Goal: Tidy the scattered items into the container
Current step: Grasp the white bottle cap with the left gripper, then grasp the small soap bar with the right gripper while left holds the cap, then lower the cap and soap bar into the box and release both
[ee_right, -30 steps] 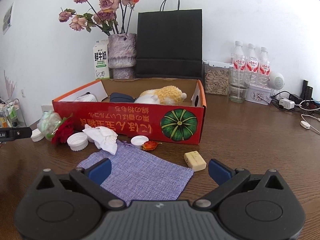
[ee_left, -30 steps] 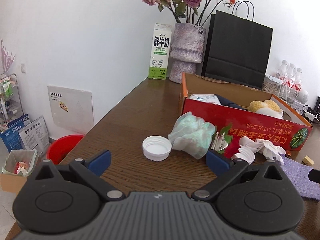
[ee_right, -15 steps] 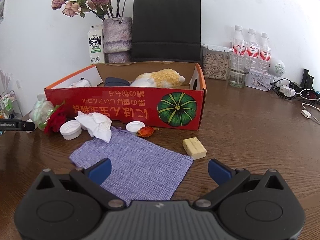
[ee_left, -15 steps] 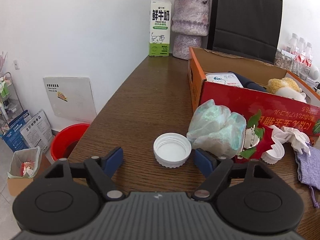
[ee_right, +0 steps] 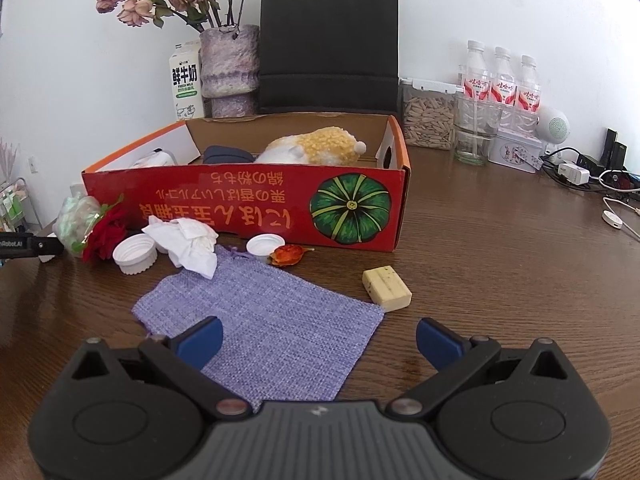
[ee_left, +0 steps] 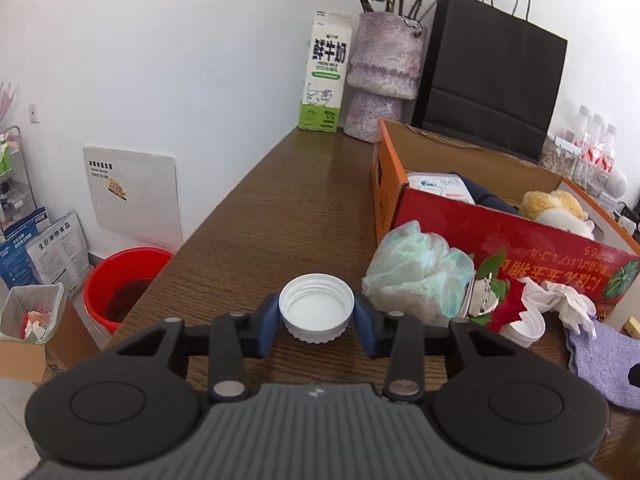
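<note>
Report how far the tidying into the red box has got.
Done: a plush toy and a dark pouch already lie in the red box. In hand: the left gripper has just closed on a white lid. Left on the table: purple cloth, soap bar, tissue, red rose, two more lids.

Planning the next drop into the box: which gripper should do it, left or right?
Left. The left gripper has just closed on the white cap, beside the red box. The right gripper hangs open, empty, above the purple pouch.
</note>
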`<state>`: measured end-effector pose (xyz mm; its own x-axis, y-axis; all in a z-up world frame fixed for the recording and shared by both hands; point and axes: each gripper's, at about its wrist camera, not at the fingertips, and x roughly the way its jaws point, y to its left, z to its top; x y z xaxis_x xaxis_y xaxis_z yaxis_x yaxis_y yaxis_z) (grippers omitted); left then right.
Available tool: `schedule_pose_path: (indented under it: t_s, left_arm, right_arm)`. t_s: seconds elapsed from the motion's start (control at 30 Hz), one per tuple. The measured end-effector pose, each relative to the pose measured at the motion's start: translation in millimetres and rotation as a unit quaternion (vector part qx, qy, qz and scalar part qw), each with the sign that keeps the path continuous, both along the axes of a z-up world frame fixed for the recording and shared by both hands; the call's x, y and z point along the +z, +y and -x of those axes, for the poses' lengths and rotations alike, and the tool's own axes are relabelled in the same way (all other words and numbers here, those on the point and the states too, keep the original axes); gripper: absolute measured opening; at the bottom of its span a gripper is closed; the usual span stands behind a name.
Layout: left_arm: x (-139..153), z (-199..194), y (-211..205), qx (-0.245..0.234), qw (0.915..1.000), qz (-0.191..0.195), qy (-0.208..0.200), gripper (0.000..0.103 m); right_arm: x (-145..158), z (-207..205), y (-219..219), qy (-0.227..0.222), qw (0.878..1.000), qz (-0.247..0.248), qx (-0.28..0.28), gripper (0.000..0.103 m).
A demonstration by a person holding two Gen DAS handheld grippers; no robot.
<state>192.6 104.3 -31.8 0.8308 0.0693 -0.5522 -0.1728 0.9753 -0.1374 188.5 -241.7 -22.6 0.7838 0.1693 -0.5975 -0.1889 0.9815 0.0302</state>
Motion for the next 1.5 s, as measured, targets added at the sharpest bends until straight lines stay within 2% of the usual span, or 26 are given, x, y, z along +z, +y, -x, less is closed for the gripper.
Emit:
schedule_pose_path:
  t_s: [0.17, 0.27, 0.47, 0.6, 0.67, 0.73, 0.8, 0.9, 0.97, 1.17, 1.4, 1.5]
  left_arm:
    - [8.8, 17.3, 0.8, 0.041, 0.9979, -0.005, -0.050, 0.040]
    - [13.0, 24.1, -3.0, 0.053, 0.9958, -0.012, -0.074, 0.040]
    - [16.0, 25.3, -10.3, 0.050, 0.9949, -0.017, -0.086, 0.041]
    - [14.8, 25.8, -9.9, 0.047, 0.9952, -0.013, -0.084, 0.041]
    - [14.5, 26.0, -10.3, 0.044, 0.9954, -0.013, -0.085, 0.041]
    - [14.6, 25.2, -10.8, 0.040, 0.9956, -0.012, -0.084, 0.041]
    - [14.5, 24.4, -11.1, 0.038, 0.9957, -0.013, -0.083, 0.041]
    - [14.4, 24.0, -11.1, 0.038, 0.9958, -0.013, -0.083, 0.041]
    - [14.3, 23.8, -10.8, 0.038, 0.9958, -0.013, -0.082, 0.041]
    - [14.0, 24.8, -9.8, 0.041, 0.9957, -0.013, -0.082, 0.041]
    - [17.2, 25.9, -13.1, 0.033, 0.9949, -0.009, -0.095, 0.041]
    - [28.6, 27.7, -15.7, 0.027, 0.9938, 0.013, -0.107, 0.041]
  right_arm:
    - [3.2, 2.6, -6.4, -0.020, 1.000, -0.007, -0.022, 0.103]
    - [5.7, 2.1, -17.6, -0.035, 0.998, -0.023, -0.047, 0.099]
    - [4.6, -20.9, -33.9, -0.022, 0.997, -0.014, -0.072, 0.091]
    - [2.0, -33.8, -42.2, -0.007, 0.997, -0.021, -0.068, 0.069]
    - [-0.3, -38.9, -41.6, 0.003, 0.998, -0.013, -0.062, 0.069]
    - [-2.7, -42.4, -40.0, 0.009, 0.998, -0.009, -0.053, 0.064]
    - [-2.7, -43.6, -37.2, 0.007, 0.999, -0.003, -0.043, 0.048]
    - [-2.6, -42.4, -33.0, 0.003, 1.000, 0.002, -0.026, 0.034]
    - [-2.1, -39.8, -30.3, 0.000, 1.000, 0.002, -0.016, 0.022]
    - [3.2, -30.7, -31.1, -0.028, 0.999, -0.003, -0.019, 0.021]
    - [15.3, -18.3, -34.6, -0.097, 0.994, 0.001, -0.045, 0.020]
    - [24.2, -13.5, -34.1, -0.122, 0.991, -0.009, -0.046, 0.020]
